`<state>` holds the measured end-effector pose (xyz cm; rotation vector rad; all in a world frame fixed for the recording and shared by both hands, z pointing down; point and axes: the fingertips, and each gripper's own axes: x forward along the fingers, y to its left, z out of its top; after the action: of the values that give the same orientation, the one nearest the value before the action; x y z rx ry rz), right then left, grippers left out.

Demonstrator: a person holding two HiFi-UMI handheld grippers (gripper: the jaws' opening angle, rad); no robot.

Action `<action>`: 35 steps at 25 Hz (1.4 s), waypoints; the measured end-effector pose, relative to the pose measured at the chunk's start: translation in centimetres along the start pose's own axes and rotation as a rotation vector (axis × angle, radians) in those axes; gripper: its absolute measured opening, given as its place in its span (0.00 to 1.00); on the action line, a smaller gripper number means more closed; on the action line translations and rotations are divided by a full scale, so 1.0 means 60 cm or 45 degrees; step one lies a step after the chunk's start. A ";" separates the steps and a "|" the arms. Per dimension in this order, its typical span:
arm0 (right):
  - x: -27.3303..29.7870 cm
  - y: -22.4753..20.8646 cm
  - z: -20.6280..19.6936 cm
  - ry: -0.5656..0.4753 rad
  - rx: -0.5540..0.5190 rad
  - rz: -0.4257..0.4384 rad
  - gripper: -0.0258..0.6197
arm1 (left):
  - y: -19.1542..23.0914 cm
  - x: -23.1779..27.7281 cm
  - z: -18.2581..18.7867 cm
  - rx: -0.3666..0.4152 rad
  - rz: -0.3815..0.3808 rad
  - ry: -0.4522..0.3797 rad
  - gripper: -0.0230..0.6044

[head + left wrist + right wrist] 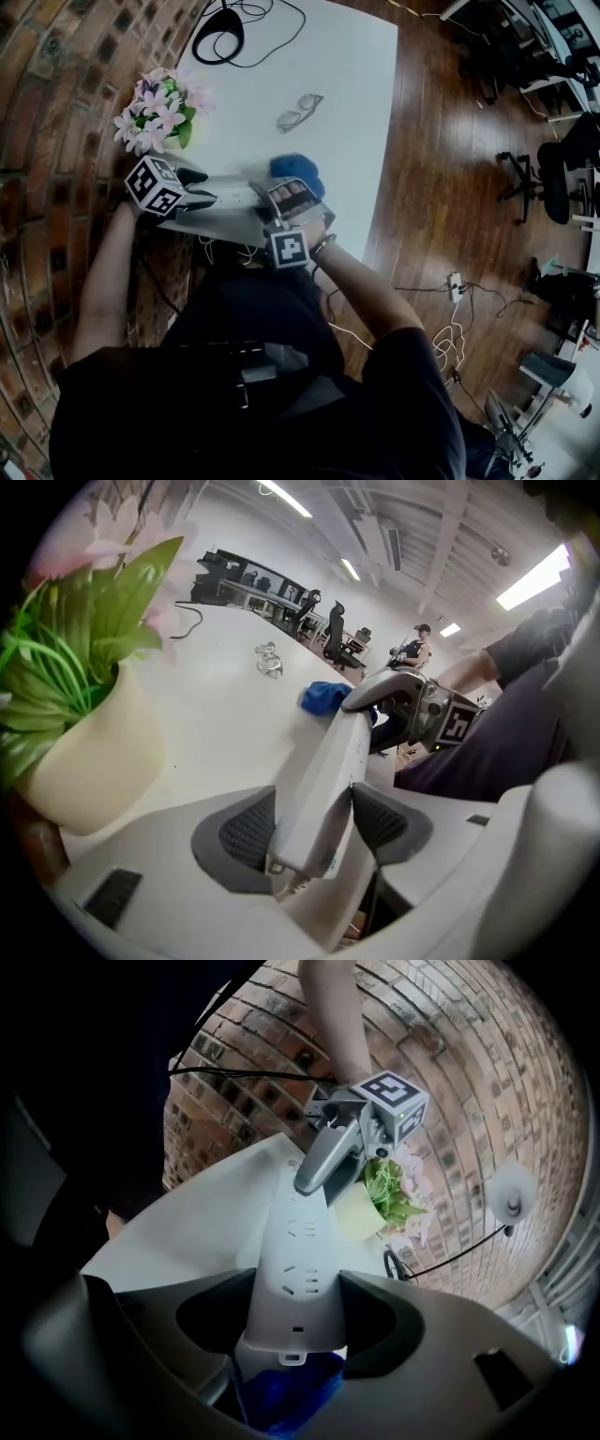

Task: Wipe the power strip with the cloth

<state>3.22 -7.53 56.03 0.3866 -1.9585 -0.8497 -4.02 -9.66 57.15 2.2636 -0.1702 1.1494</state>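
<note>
While clamped at one end by left gripper (314, 822), strip (234, 197) was held at the other by right gripper (295, 1302), cloth (281, 1401) seen just by that end

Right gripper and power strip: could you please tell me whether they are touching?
Touching. The right gripper view shows the power strip's end wedged in the right gripper, with both dark pads pressed against its sides and no gap.

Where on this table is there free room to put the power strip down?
Widest bare patch: right of the glasses, out to the table edge, beyond the cloth. Another between glasses and black cable. Crowded: near edge, with power strip, cloth and flowers.
</note>
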 end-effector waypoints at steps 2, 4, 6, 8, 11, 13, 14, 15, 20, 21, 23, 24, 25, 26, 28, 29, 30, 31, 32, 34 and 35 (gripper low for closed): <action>-0.003 -0.001 0.003 -0.006 -0.008 -0.014 0.47 | -0.002 0.000 -0.001 -0.008 -0.020 0.003 0.48; -0.004 -0.002 0.003 -0.008 -0.010 -0.025 0.47 | -0.005 0.000 0.000 0.003 -0.026 0.013 0.48; -0.002 -0.001 0.001 -0.004 -0.006 -0.026 0.47 | -0.009 0.002 0.000 0.046 -0.016 0.038 0.46; 0.001 0.004 -0.003 0.010 -0.008 -0.017 0.47 | -0.014 0.003 -0.001 0.110 0.010 0.056 0.44; 0.004 0.017 -0.007 0.023 0.009 0.021 0.47 | -0.025 0.003 -0.004 0.236 0.086 0.044 0.40; 0.005 0.025 -0.010 0.027 0.042 0.050 0.47 | -0.033 0.004 -0.002 0.331 0.152 0.025 0.39; 0.005 0.027 -0.011 0.027 0.064 0.063 0.47 | -0.039 0.003 0.000 0.370 0.184 0.022 0.38; 0.006 0.029 -0.012 0.024 0.092 0.079 0.48 | -0.045 0.002 0.001 0.403 0.212 0.026 0.37; -0.004 0.040 -0.012 -0.003 0.299 0.234 0.53 | -0.067 0.003 -0.005 0.573 0.348 0.060 0.37; -0.009 0.047 -0.010 -0.014 0.343 0.281 0.54 | -0.073 0.005 -0.007 0.603 0.372 0.058 0.37; -0.018 0.057 -0.004 -0.050 0.436 0.347 0.57 | -0.079 0.008 -0.012 0.642 0.420 0.043 0.37; -0.022 0.055 -0.003 -0.070 0.483 0.356 0.57 | -0.080 0.009 -0.013 0.651 0.447 0.032 0.37; -0.026 0.051 -0.003 -0.088 0.535 0.362 0.57 | -0.080 0.008 -0.013 0.658 0.475 0.020 0.37; -0.031 0.047 -0.004 -0.103 0.593 0.374 0.57 | -0.080 0.008 -0.012 0.667 0.503 0.009 0.37; -0.037 0.042 -0.002 -0.119 0.733 0.428 0.57 | -0.081 0.008 -0.011 0.695 0.556 -0.008 0.37; -0.035 0.039 -0.002 -0.122 0.797 0.455 0.57 | -0.082 0.008 -0.011 0.707 0.578 -0.019 0.37; -0.029 0.035 -0.002 -0.119 0.848 0.474 0.57 | -0.083 0.008 -0.012 0.712 0.595 -0.033 0.37; -0.020 0.033 -0.004 -0.106 0.882 0.491 0.57 | -0.083 0.008 -0.012 0.707 0.607 -0.050 0.37; -0.010 0.035 -0.009 -0.084 0.894 0.514 0.57 | -0.083 0.007 -0.011 0.693 0.614 -0.065 0.37; 0.005 0.046 -0.012 -0.046 0.845 0.571 0.56 | -0.082 0.006 -0.010 0.651 0.610 -0.081 0.35; 0.007 0.052 -0.009 -0.038 0.799 0.595 0.55 | -0.082 0.006 -0.009 0.624 0.604 -0.081 0.36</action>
<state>3.67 -5.80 58.65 0.2512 -2.1910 0.0689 -2.38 -5.29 55.47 2.7865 -0.5230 1.4854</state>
